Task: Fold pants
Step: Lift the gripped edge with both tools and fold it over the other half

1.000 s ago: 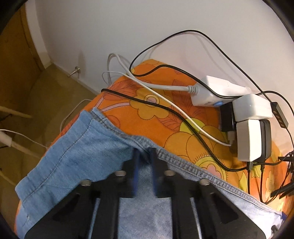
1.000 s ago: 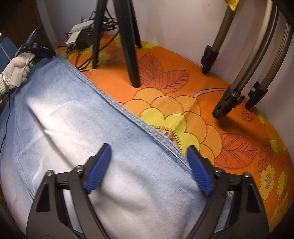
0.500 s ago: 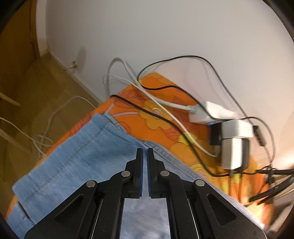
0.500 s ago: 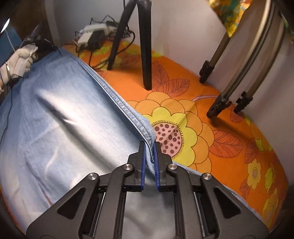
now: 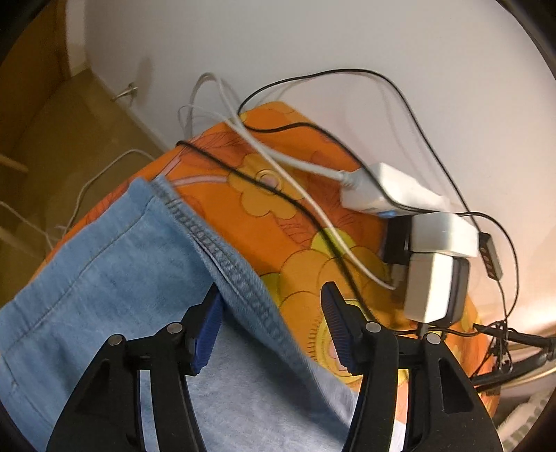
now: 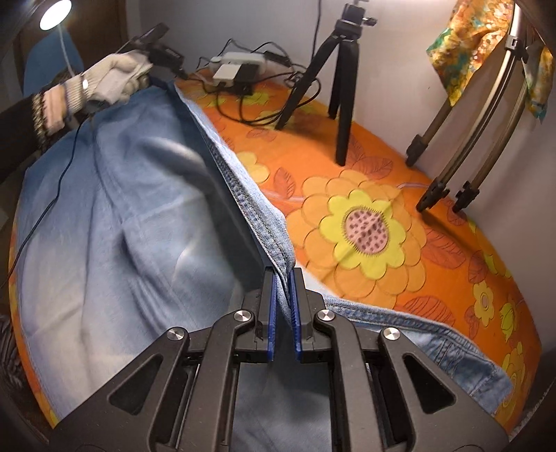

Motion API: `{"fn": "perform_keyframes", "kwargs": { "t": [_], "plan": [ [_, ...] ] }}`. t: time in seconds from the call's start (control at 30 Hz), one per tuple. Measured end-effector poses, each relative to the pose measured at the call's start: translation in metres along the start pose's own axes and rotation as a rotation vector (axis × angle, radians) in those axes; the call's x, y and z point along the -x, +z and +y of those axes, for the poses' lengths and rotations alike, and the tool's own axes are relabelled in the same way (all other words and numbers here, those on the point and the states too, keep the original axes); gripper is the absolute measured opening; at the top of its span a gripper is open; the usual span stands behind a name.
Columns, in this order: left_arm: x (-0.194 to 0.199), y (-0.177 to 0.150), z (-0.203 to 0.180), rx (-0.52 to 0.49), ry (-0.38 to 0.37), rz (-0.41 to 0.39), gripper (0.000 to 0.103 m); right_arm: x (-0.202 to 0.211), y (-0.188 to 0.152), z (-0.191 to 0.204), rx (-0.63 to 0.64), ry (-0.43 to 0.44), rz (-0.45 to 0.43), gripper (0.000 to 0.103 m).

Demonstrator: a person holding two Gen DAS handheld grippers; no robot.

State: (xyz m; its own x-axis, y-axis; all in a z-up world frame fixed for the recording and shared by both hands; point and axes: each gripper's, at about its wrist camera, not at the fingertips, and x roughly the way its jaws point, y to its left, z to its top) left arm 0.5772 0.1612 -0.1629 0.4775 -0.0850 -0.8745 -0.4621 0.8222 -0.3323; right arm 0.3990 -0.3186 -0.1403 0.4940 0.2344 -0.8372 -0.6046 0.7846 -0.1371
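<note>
The pants (image 6: 132,215), light blue denim, lie spread over a table covered in an orange flowered cloth (image 6: 399,222). The right gripper (image 6: 283,306) is clenched on the stitched edge of the denim, pinching it between its blue pads and holding that edge up in a ridge above the cloth. The ridge runs away toward the far end, where a white-gloved hand (image 6: 114,78) holds the other tool.

Seen from that far end, the left gripper (image 5: 271,327) stands released, its blue pads (image 5: 208,330) spread wide to either side of the seamed edge of the pants (image 5: 139,271), which passes loosely between them without being pinched.

There is plenty of clutter close by. Just beyond the left gripper a white power strip (image 5: 389,191) sits on the cloth with white chargers (image 5: 434,264) plugged beside it, and black and white cables (image 5: 278,187) trail across the orange cloth (image 5: 278,208) near the hem; one black cable lies right beside the right-hand pad. Further along the wall side, a black tripod (image 6: 333,80) stands on the cloth near the denim ridge, and two folded stand legs (image 6: 448,174) lean against the wall, well apart from the pants. A patterned rag (image 6: 465,45) hangs from the top of those stands. A lamp (image 6: 54,14) glares in the upper corner.
</note>
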Motion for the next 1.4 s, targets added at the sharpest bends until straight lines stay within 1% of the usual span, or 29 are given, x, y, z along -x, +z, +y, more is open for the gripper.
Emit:
{"fn": "perform_keyframes", "kwargs": {
  "t": [0.03, 0.07, 0.1, 0.13, 0.17, 0.27, 0.37, 0.47, 0.57, 0.63, 0.73, 0.83, 0.93, 1.1, 1.23, 1.4],
  "plan": [
    [0.001, -0.002, 0.0, -0.012, 0.009, -0.012, 0.048, 0.0, -0.001, 0.001, 0.002, 0.0, 0.0, 0.008],
    [0.001, -0.004, 0.0, -0.028, 0.032, -0.021, 0.029, 0.0, -0.002, 0.002, 0.001, -0.002, -0.001, 0.008],
    [0.002, -0.006, 0.001, -0.037, 0.05, -0.027, 0.018, -0.001, -0.003, 0.001, -0.002, -0.003, -0.002, 0.008],
    [0.003, -0.007, 0.004, -0.038, 0.051, -0.027, 0.011, 0.0, -0.003, 0.001, -0.005, -0.006, -0.004, 0.008],
    [0.005, -0.008, 0.009, -0.032, 0.026, -0.032, 0.009, 0.0, -0.003, 0.0, -0.01, -0.013, -0.007, 0.008],
    [0.016, -0.01, 0.021, -0.025, -0.008, -0.046, 0.007, 0.003, 0.0, -0.001, -0.022, -0.027, -0.019, 0.008],
    [0.034, -0.012, 0.026, -0.019, -0.045, -0.074, 0.006, 0.013, 0.005, -0.001, -0.028, -0.057, -0.041, 0.008],
    [0.068, -0.019, 0.026, -0.034, -0.084, -0.114, 0.005, 0.031, 0.011, -0.001, -0.035, -0.098, -0.065, 0.008],
    [0.105, -0.024, 0.034, -0.052, -0.119, -0.155, 0.005, 0.05, 0.015, 0.001, -0.043, -0.111, -0.08, 0.008],
    [0.127, -0.033, 0.041, -0.059, -0.136, -0.173, 0.005, 0.068, 0.015, 0.009, -0.037, -0.117, -0.092, 0.008],
    [0.157, -0.043, 0.06, -0.039, -0.169, -0.187, 0.005, 0.092, 0.012, 0.025, -0.03, -0.117, -0.108, 0.008],
    [0.182, -0.058, 0.078, -0.05, -0.174, -0.204, 0.005, 0.112, 0.006, 0.046, -0.012, -0.122, -0.111, 0.008],
    [0.207, -0.079, 0.099, -0.042, -0.19, -0.216, 0.005, 0.124, -0.006, 0.065, 0.001, -0.12, -0.106, 0.008],
    [0.23, -0.12, 0.132, -0.051, -0.181, -0.232, 0.005, 0.135, -0.034, 0.103, 0.029, -0.1, -0.074, 0.008],
    [0.232, -0.162, 0.17, -0.018, -0.185, -0.207, 0.005, 0.14, -0.062, 0.131, 0.057, -0.067, -0.031, 0.008],
    [0.229, -0.222, 0.211, -0.013, -0.164, -0.173, 0.004, 0.136, -0.095, 0.16, 0.091, -0.035, 0.045, 0.008]
  ]
}}
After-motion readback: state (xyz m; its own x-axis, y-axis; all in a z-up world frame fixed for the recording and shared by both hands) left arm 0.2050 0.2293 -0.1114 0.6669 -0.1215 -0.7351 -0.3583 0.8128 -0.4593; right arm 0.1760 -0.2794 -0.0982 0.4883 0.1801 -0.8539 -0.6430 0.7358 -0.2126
